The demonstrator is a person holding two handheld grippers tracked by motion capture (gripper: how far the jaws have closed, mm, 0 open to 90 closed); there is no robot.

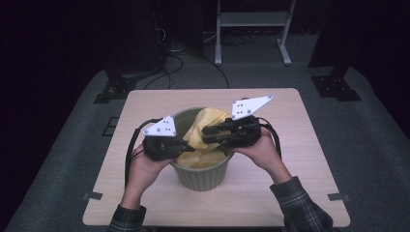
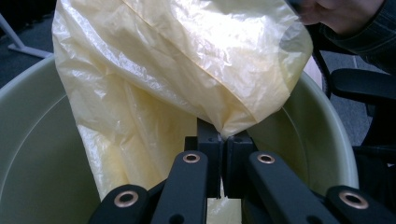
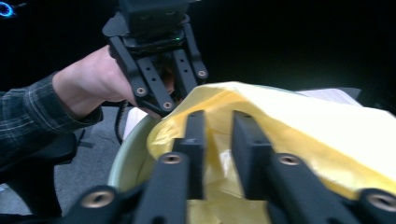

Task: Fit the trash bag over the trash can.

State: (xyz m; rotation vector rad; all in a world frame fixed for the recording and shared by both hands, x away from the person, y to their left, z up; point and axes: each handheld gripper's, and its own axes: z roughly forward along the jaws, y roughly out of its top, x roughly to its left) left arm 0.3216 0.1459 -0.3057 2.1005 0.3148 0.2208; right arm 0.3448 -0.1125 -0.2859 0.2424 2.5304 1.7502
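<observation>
A pale green bin [image 1: 203, 174] stands in the middle of the wooden table, with a yellow plastic bag [image 1: 209, 123] rising out of it. My left gripper [image 1: 191, 149] comes in over the bin's left rim. In the left gripper view it [image 2: 223, 135] is shut on a fold of the bag [image 2: 177, 70] above the bin's inner wall [image 2: 37, 140]. My right gripper [image 1: 206, 134] reaches in from the right at the bag's upper edge. Its jaws [image 3: 217, 119] stand apart with bag film [image 3: 303, 126] in the gap and no clear pinch.
The bin sits near the table's front half, with bare tabletop [image 1: 295, 183] on both sides. On the floor behind the table are a white metal frame [image 1: 251, 21], dark stands [image 1: 113, 87] and cables. The person's left hand [image 3: 88, 84] is close to the bin's rim [image 3: 128, 161].
</observation>
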